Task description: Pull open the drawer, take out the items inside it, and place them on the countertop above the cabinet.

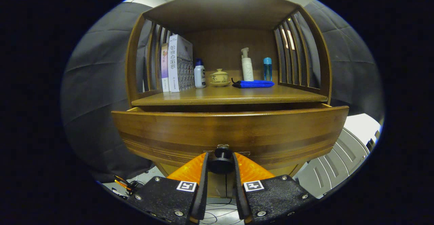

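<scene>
Two books (176, 63), three bottles (247, 65).

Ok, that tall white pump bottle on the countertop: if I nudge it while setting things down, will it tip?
Probably yes: the pump bottle stands tall and narrow, so it looks top-heavy. The blue cloth lying at its foot might catch it. The claw is shut on the drawer knob, well away for now.

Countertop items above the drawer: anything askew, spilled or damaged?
Nothing stands out. The books, white bottle, lidded cup, pump bottle and blue bottle stand upright; the blue cloth lies folded. The gripper is shut on the drawer knob.
</scene>
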A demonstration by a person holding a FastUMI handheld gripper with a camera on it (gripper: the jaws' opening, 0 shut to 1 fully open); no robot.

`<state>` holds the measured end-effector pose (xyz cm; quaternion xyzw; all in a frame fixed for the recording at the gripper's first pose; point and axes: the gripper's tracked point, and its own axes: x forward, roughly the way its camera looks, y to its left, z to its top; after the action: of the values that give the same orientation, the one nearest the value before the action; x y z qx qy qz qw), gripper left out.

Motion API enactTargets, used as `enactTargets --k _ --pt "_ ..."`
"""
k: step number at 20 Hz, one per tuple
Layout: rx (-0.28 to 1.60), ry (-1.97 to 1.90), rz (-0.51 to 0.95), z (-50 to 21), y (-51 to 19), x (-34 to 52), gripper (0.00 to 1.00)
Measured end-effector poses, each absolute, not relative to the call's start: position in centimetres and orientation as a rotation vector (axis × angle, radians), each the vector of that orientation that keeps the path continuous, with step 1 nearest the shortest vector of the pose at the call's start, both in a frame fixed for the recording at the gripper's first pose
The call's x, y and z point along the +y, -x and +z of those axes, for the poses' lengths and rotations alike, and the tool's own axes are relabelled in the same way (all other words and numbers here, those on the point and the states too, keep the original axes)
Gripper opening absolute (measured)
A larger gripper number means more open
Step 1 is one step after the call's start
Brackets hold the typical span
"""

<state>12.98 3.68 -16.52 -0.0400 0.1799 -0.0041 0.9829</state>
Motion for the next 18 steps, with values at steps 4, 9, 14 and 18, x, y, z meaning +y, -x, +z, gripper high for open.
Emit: enactTargets --k 4,9,14,18 --pt "0.338 0.097 -0.009 -16.3 -11.1 3.7 0.36" --pt "0.331 0.090 -0.010 -16.1 -9.0 3.8 0.36" --pt "0.321 0.112 -0.002 -16.0 -7.0 3.9 0.36" --pt "0.329 0.118 0.004 -16.5 -4.8 4.1 0.36"
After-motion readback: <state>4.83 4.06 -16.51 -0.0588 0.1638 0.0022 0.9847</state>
